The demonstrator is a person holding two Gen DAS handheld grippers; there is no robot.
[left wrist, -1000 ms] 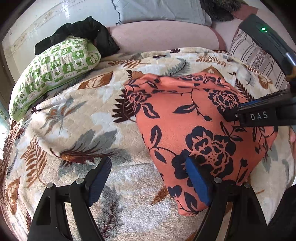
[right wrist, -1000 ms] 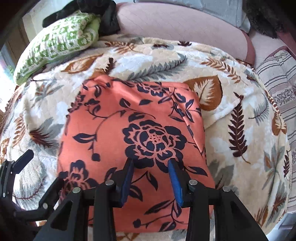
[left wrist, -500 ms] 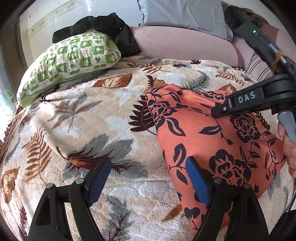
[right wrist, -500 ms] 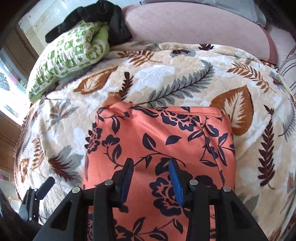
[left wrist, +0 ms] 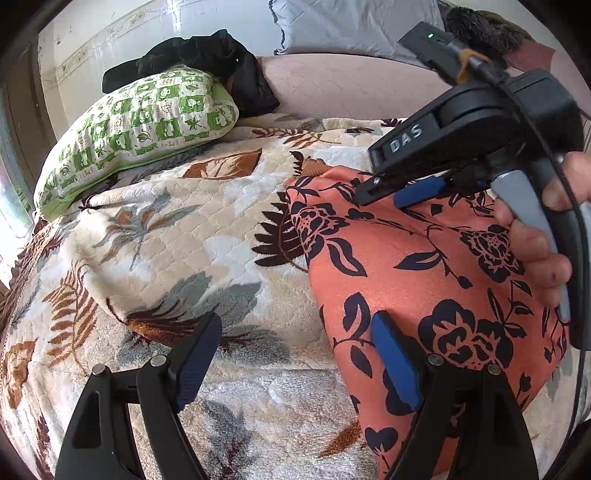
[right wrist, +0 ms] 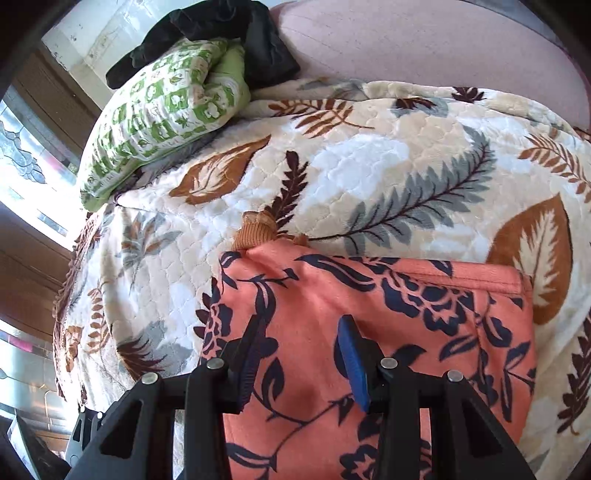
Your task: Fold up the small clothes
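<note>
An orange garment with dark blue flowers [left wrist: 406, 258] lies folded into a rectangle on the leaf-patterned blanket [left wrist: 166, 240]. A brown ribbed cuff [right wrist: 255, 232] pokes out at its far left corner. My left gripper [left wrist: 295, 325] is open wide and straddles the garment's left edge, one pad over the cloth and one over the blanket. In its own view my right gripper [right wrist: 302, 325] hovers over the garment [right wrist: 406, 314] near its far left part. Its jaws are opening and no cloth is pinched between them. A hand holds the right gripper [left wrist: 384, 197] in the left wrist view.
A green and white patterned pillow [left wrist: 140, 122] lies at the far left with black clothing [left wrist: 207, 59] heaped behind it. A pink padded headboard [right wrist: 424, 44] runs along the back, with a grey pillow [left wrist: 351, 26] on top. A window [right wrist: 22, 166] is at the left.
The right gripper has moved over the garment toward its far left corner and tipped further down, its jaws a little wider. The left gripper has stayed about where it was.
</note>
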